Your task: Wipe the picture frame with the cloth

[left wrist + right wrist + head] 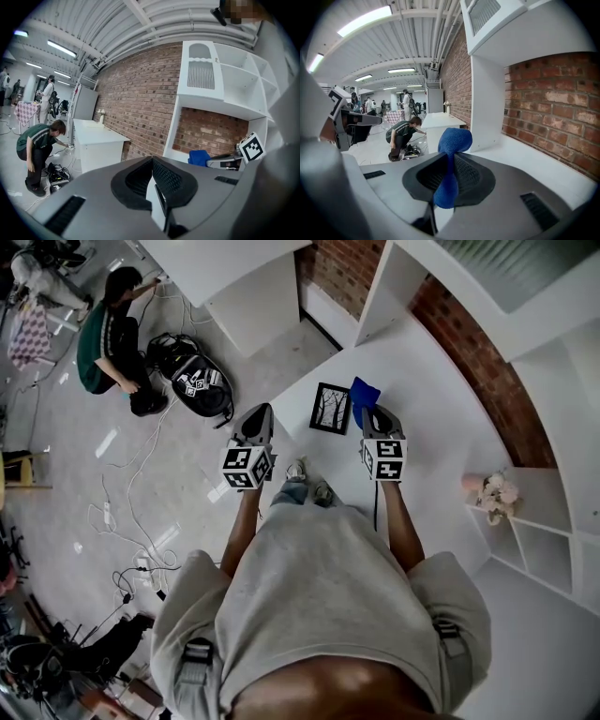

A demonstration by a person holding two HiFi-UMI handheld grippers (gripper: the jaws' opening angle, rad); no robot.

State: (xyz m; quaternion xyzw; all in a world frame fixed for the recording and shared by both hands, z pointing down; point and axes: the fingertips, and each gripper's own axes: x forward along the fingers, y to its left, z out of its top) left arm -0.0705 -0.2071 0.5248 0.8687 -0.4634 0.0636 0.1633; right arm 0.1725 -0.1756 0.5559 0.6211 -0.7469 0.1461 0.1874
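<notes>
A black picture frame (330, 409) with a tree print lies flat on the white table (422, 418). My right gripper (367, 410) hovers just right of the frame, shut on a blue cloth (364, 392) that sticks up out of its jaws. In the right gripper view the cloth (451, 154) is pinched between the pads and bulges above them. My left gripper (260, 411) hangs left of the frame, past the table's edge and over the floor. In its own view the left gripper (153, 163) has its jaws together and holds nothing, with the cloth (199, 157) off to the right.
White shelving (544, 521) lines the right side, with a pale pink object (491, 493) on the table beside it. A brick wall (487, 362) backs the table. On the floor at left a person (111, 329) crouches beside a black bag (199, 382) and cables.
</notes>
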